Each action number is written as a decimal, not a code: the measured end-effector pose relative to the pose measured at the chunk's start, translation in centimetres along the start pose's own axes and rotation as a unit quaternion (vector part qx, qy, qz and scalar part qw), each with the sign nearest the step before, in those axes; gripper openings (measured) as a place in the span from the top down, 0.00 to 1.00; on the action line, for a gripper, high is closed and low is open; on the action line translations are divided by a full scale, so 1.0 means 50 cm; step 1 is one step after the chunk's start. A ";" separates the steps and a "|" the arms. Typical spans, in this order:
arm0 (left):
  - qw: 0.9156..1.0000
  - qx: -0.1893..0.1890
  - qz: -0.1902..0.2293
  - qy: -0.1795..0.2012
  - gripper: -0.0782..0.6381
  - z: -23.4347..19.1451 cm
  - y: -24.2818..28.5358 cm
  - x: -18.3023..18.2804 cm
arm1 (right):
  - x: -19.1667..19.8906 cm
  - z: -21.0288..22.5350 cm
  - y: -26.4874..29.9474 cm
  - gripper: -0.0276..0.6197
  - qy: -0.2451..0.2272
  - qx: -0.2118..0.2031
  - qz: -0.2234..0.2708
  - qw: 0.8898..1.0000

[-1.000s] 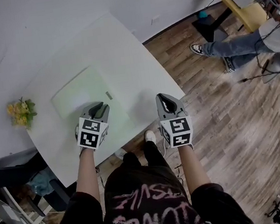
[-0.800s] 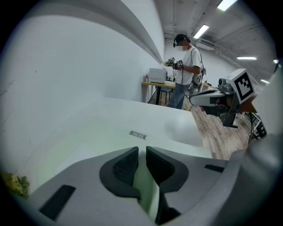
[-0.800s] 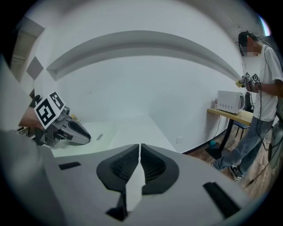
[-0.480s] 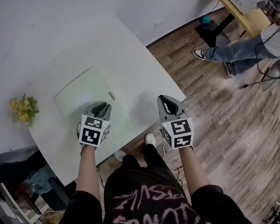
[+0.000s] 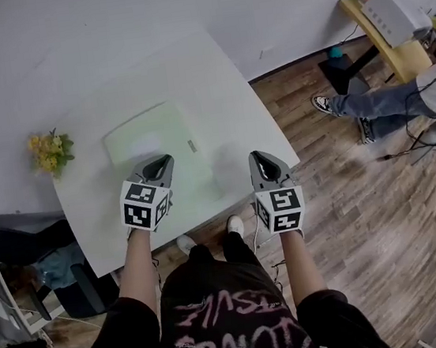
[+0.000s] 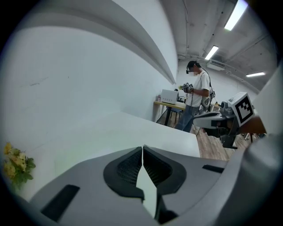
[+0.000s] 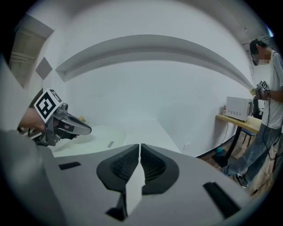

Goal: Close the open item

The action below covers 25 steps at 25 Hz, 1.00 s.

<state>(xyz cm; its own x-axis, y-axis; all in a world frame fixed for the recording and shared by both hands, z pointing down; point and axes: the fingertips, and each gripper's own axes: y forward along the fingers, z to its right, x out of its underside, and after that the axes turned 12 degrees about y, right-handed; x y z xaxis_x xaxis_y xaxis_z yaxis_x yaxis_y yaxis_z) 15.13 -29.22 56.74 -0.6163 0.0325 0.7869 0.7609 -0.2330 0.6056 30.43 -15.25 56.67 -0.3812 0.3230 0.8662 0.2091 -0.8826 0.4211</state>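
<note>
The yellow flowers [image 5: 50, 151] at the far left of the white surface [image 5: 213, 74] are not part of the job. Your target is the pale green flat item [image 5: 150, 138] lying mid-surface. It looks like a folder or a thin case, with a small grey tab [image 5: 191, 145] at its right edge. From here I cannot tell whether a flap or cover is lifted.

Your left gripper [image 5: 164, 161] hovers over the item's near right corner, its fingers pressed together on nothing. Your right gripper [image 5: 256, 158] hangs over bare surface to the right of the item, its fingers likewise together and empty.

I judge this to be the approach, with no contact made. Next you would need to find the loose edge, open the fingers or use them as a pusher, and fold it down flat.

No brand or label can be read. The cubes carry only square markers, the pink print on your shirt [image 5: 221, 320] is illegible, and the white box [image 5: 385, 13] on the yellow bench at far right shows no legible text.
</note>
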 end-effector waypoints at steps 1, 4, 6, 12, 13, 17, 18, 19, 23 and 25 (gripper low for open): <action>1.000 -0.008 0.003 -0.001 0.86 -0.008 -0.013 0.003 | -0.004 -0.011 0.003 0.91 -0.003 -0.005 0.000 1.000; 0.999 -0.028 0.011 -0.010 0.86 -0.027 -0.050 0.015 | -0.010 -0.046 0.011 0.91 -0.012 -0.020 0.000 1.000; 0.999 -0.042 0.018 -0.016 0.87 -0.040 -0.077 0.023 | -0.013 -0.073 0.017 0.91 -0.019 -0.033 -0.001 0.999; 0.994 -0.097 0.033 -0.025 0.87 -0.087 -0.166 0.051 | -0.025 -0.161 0.043 0.92 -0.039 -0.074 -0.001 0.996; 0.993 -0.107 0.036 -0.027 0.87 -0.096 -0.181 0.056 | -0.027 -0.176 0.048 0.92 -0.041 -0.081 -0.001 0.996; 0.987 -0.145 0.049 -0.047 0.87 -0.128 -0.244 0.078 | -0.039 -0.242 0.068 0.92 -0.052 -0.111 0.000 0.992; 0.985 -0.153 0.053 -0.054 0.87 -0.136 -0.260 0.083 | -0.043 -0.259 0.072 0.92 -0.055 -0.119 0.002 0.991; 0.984 -0.161 0.057 -0.059 0.87 -0.143 -0.277 0.087 | -0.047 -0.276 0.076 0.92 -0.059 -0.126 0.003 0.990; 0.976 -0.198 0.069 -0.067 0.87 -0.171 -0.344 0.100 | -0.064 -0.339 0.087 0.92 -0.072 -0.151 0.005 0.986; 0.971 -0.216 0.076 -0.067 0.87 -0.183 -0.375 0.103 | -0.067 -0.364 0.094 0.92 -0.079 -0.160 0.007 0.984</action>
<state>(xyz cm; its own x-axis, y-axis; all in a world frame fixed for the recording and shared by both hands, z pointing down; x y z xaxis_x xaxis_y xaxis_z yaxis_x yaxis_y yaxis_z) -4.18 -33.60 48.36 -0.4495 0.0847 0.8892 0.6674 -0.6299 0.3974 16.28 -26.68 50.87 -0.2298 0.3364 0.9133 -0.0910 -0.9417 0.3239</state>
